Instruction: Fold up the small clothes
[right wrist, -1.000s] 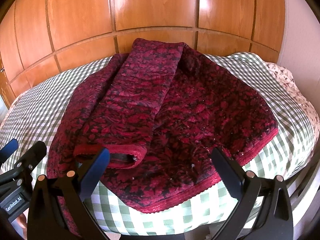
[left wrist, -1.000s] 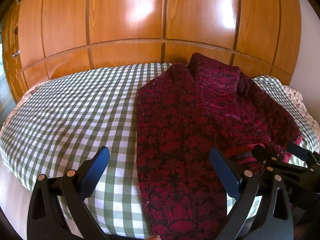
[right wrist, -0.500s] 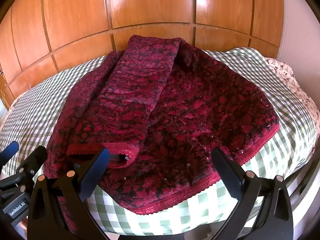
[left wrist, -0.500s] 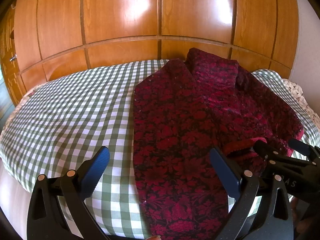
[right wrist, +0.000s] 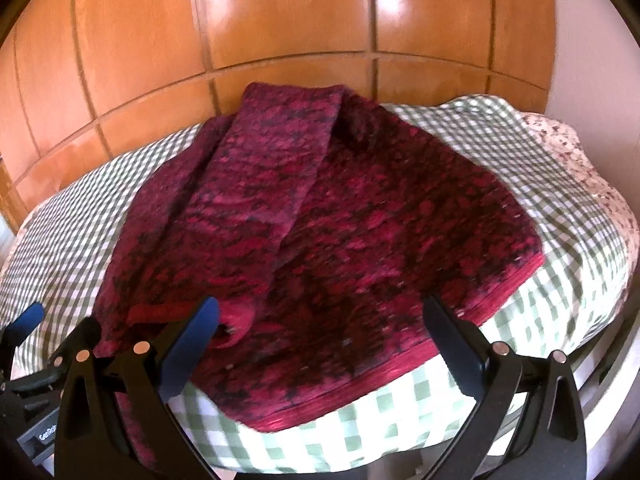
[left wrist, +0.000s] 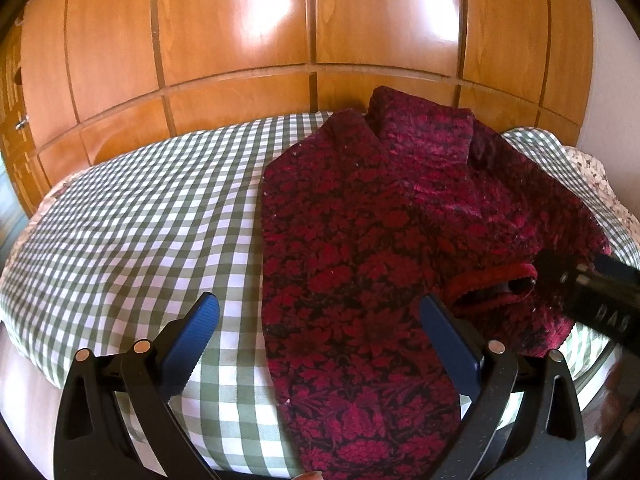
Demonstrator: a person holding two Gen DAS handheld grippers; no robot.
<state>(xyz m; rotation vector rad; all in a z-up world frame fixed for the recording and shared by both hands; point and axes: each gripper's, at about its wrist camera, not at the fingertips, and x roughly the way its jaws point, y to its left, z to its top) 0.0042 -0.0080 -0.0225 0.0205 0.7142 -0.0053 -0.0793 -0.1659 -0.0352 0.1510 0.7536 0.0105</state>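
A dark red floral knit garment [left wrist: 360, 248] lies spread on a green and white checked bed cover [left wrist: 140, 216]. One sleeve is folded over its body, and the red cuff [left wrist: 492, 284] lies near the front edge. My left gripper [left wrist: 320, 320] is open and empty above the garment's left front part. My right gripper [right wrist: 320, 320] is open and empty above the garment [right wrist: 360, 240] and its red hem [right wrist: 400, 368]. The right gripper also shows at the right edge of the left wrist view [left wrist: 592, 288], beside the cuff.
A wooden panelled wall [left wrist: 320, 32] stands right behind the bed. A floral pillow or sheet [right wrist: 580, 160] lies at the bed's right end. The left gripper shows at the lower left of the right wrist view [right wrist: 32, 344]. The bed's front edge is just below both grippers.
Both grippers have moved closer over the garment and stayed open. The right gripper has shifted right and forward, and its view is blurred by motion.
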